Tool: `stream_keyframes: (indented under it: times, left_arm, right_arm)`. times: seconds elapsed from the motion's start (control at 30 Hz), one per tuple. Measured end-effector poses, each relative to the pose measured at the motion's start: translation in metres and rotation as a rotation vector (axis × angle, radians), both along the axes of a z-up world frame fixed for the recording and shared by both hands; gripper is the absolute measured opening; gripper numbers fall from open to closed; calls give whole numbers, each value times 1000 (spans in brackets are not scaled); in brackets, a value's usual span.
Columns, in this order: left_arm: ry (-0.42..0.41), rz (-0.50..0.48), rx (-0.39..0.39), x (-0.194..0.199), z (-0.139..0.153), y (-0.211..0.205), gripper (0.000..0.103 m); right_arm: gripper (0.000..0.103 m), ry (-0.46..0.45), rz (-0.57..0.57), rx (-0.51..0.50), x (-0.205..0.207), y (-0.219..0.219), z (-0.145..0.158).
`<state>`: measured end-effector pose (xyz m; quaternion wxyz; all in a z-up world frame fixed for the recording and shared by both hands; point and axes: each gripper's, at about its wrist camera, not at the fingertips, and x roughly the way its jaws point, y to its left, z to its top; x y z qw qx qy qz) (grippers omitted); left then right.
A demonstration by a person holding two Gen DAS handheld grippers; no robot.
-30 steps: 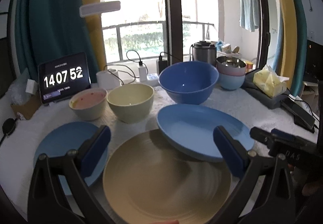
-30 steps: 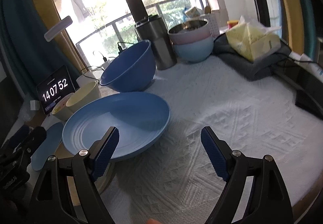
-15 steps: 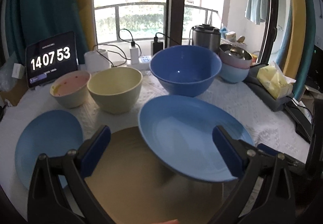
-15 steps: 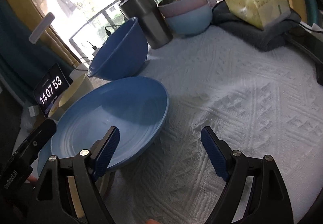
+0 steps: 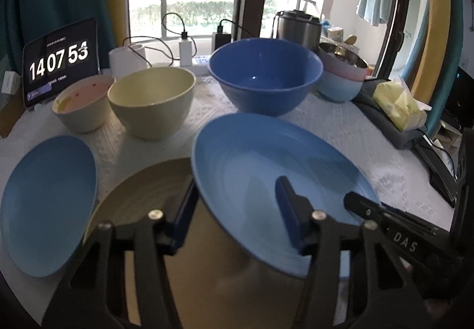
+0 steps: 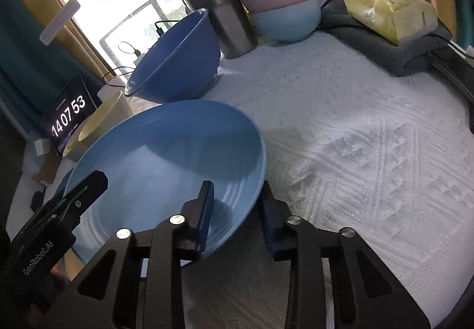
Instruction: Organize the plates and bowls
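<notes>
A large blue plate [image 5: 266, 169] [image 6: 166, 151] lies tilted, with its left part resting on a tan plate [image 5: 142, 195]. My left gripper [image 5: 235, 210] straddles the plate's near left rim, one finger below and outside, the other on the inside. My right gripper [image 6: 237, 210] straddles the near right rim. Both pairs of jaws are closing with the rim between them, and a gap still shows at the pads. A smaller blue plate [image 5: 47, 201] lies at the left. Behind stand a pink-lined bowl [image 5: 83, 104], a cream bowl [image 5: 151, 104] and a big blue bowl [image 5: 263, 77].
Nested bowls [image 5: 340, 80] and a steel pot [image 5: 296, 30] stand at the back right. A yellow tissue pack [image 5: 397, 107] lies on a grey cloth at the right edge. A tablet clock [image 5: 59, 62] and charger cables line the back. White textured cloth [image 6: 370, 136] covers the table.
Both grippers came forward and down to the large blue plate. Their jaws went from wide apart to narrow around its near rim. The plate looks unmoved.
</notes>
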<state>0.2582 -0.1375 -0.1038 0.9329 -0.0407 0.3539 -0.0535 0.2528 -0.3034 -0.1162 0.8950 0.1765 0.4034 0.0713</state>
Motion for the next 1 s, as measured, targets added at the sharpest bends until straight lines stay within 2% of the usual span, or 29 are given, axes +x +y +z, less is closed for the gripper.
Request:
stream_keyframes:
  times: [0.13,0.57,1.0]
  left_arm:
    - [-2,-2,-16,-5,1,3,48]
    - [-51,-13,-32,-33,11,18,48]
    - [-117,22,-27,-68,27,46,48]
  right_arm:
    - [27,-6,-8,-7,-5,0,1]
    - [27,-40,-31,-31,-34,9,17]
    - [27,-89,3,-76,-58,42,41]
